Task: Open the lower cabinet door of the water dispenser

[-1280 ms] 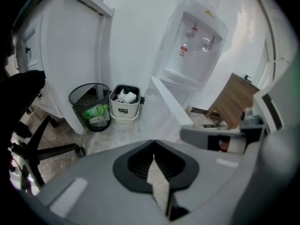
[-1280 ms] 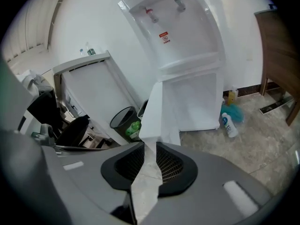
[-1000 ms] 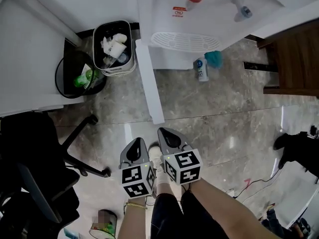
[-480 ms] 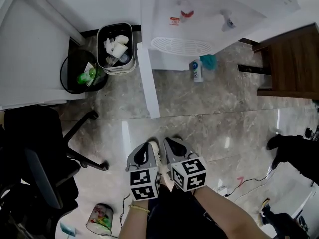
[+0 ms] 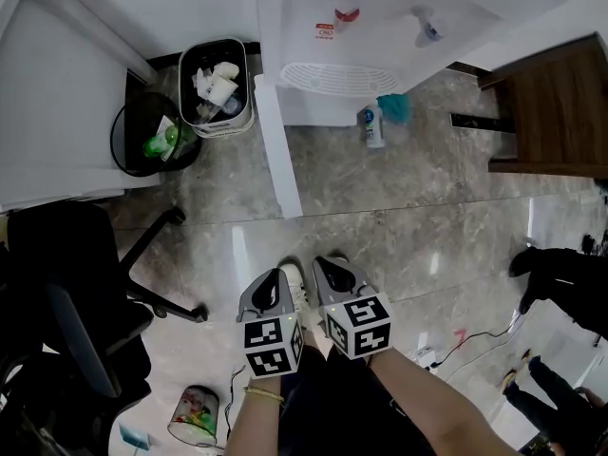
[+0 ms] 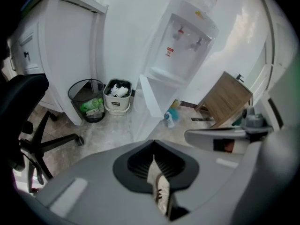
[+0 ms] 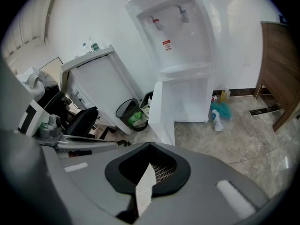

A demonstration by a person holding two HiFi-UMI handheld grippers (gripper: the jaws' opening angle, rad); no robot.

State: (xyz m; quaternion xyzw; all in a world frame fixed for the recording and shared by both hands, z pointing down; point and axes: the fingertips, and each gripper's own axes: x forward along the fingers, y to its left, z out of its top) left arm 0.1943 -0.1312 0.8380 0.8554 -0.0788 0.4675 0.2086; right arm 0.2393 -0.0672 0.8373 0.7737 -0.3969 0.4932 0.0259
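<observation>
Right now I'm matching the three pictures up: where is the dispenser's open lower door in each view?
Head view: door at upper centre, a white panel running from the dispenser toward the person.
Left gripper view: centre, below the taps.
Right gripper view: centre, left of the open cabinet.
Shared landmark: the bottle on the floor beside the dispenser's base.

Bin (image 5: 224, 122) stands left of the swung-out cabinet door (image 5: 276, 150), bottle (image 5: 369, 127) right
</observation>
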